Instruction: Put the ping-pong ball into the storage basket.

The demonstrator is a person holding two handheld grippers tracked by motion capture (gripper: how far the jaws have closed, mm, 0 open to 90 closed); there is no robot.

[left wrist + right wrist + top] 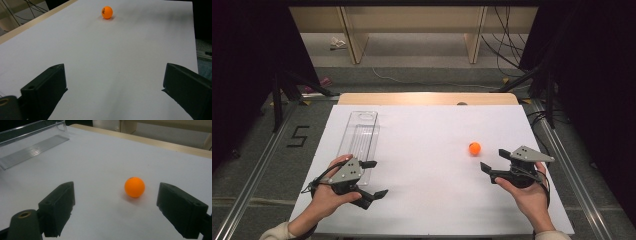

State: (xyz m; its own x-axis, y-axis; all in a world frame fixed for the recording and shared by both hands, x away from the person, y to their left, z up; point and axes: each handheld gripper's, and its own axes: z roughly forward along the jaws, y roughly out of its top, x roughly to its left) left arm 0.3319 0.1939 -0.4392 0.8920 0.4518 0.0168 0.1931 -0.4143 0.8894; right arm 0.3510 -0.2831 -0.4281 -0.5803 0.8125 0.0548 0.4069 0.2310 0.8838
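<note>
Right tool [494, 166] held low, spread wide toward orange ball [474, 148], left tool [374, 179] wide, empty

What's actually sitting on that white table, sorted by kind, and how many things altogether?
Orange ball: 1
Clear plastic tray: 1
Hand-held grippers, jaws open: 2, left gripper and right gripper
Total: 4

A clear tray [360, 134] lies on the white table [427, 200], just beyond the left gripper [373, 179].
</note>
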